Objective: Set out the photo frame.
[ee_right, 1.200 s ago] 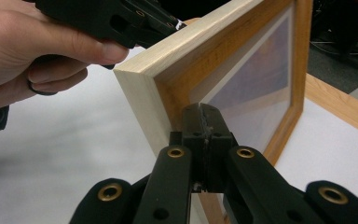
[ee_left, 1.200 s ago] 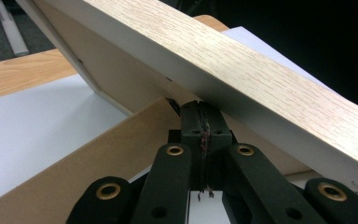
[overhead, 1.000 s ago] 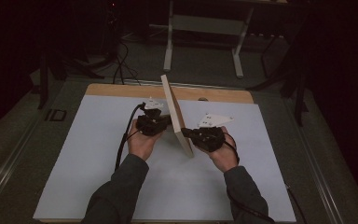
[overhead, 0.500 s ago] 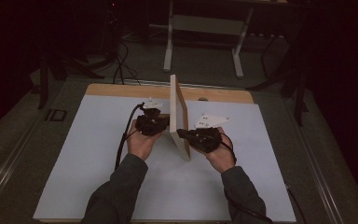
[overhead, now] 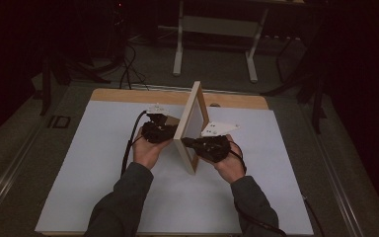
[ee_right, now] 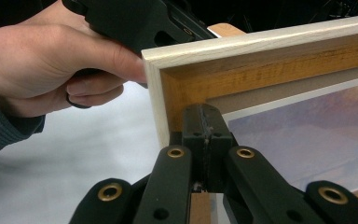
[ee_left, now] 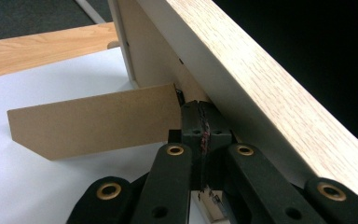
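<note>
Picture frame [overhead: 191, 129] of pale wood, standing on edge on the white table cover [overhead: 79, 173] near the middle of the table, its top tilted away from the person. In the high view it rises between the 2 grippers: the left gripper [overhead: 170, 132] meets it from the left, at its back, and the right gripper [overhead: 186, 141] meets it from the right, at its glazed front.

Left gripper view: the 2 black jaws [ee_left: 199, 122] stand pressed together, tip against tip, with nothing visible between them; their tips lie against the back of the frame [ee_left: 270, 93], right where the brown fibreboard easel stand [ee_left: 93, 123] hinges out. The stand juts to the left above the white cover, and the frame's oak-grain edge runs diagonally across the upper right.

Right gripper view: the 2 jaws [ee_right: 204, 123] are likewise closed on each other, holding nothing, their tips resting in the inner corner of the frame [ee_right: 261, 46], at the edge of the mat and the bluish print. The left hand [ee_right: 51, 65] with its gripper sits just beyond the frame's corner, touching it.

A bare wooden strip of the tabletop [overhead: 128, 95] shows beyond the white cover.
</note>
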Tool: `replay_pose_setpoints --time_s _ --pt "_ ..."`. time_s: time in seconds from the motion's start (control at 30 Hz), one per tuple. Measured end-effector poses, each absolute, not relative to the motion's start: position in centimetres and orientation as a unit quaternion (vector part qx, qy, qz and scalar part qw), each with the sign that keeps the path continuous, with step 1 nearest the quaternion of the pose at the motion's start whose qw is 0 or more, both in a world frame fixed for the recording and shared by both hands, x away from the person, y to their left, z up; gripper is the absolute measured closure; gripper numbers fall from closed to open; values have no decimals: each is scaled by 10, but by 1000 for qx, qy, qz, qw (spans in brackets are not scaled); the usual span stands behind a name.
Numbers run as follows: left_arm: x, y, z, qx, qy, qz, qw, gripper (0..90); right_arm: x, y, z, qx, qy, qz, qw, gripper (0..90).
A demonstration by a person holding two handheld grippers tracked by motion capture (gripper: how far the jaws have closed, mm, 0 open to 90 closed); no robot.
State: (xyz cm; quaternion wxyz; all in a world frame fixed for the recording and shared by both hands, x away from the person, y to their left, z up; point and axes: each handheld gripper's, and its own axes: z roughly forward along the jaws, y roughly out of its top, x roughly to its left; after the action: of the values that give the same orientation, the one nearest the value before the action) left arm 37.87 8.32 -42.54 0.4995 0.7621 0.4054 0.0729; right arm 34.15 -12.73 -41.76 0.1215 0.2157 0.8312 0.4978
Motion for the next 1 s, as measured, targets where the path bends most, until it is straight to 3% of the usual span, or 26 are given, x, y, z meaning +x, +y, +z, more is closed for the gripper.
replay_pose_setpoints --time_s 0.17,0.27,0.67,1.0 --pt "377 84 -424 761 409 89 496 900 341 -126 -419 214 834 493 126 896" --pt "376 85 -424 760 413 93 493 852 342 -127 -420 215 834 493 126 894" --pt "372 104 -415 741 436 103 500 698 346 -140 -423 242 828 486 139 751" --pt "367 109 -403 733 433 116 512 507 348 -150 -431 263 824 481 145 666"
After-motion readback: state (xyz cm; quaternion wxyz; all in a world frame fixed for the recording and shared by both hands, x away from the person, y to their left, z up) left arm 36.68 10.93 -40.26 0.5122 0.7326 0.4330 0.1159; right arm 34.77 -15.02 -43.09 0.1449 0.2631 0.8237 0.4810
